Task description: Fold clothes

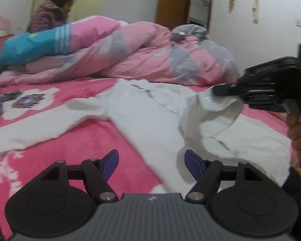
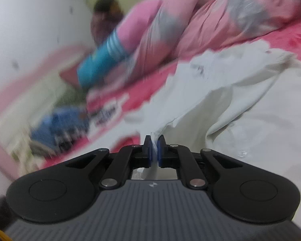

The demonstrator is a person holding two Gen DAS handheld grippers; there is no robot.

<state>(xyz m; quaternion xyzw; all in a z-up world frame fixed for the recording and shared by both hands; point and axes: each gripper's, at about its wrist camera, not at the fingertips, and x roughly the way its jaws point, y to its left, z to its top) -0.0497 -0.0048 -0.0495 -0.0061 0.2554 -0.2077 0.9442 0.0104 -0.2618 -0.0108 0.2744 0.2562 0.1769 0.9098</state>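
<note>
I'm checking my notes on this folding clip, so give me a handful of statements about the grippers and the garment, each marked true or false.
1. The right gripper is shut on a fold of the white garment. True.
2. The left gripper is shut on a sleeve. False: its jaws stand wide apart and hold nothing.
3. The white garment lies on a pink floral bedspread. True.
4. The pink and grey duvet is folded flat under the garment. False: it is bunched up behind the garment.
5. In the left wrist view, the right gripper lifts part of the garment off the bed. True.
</note>
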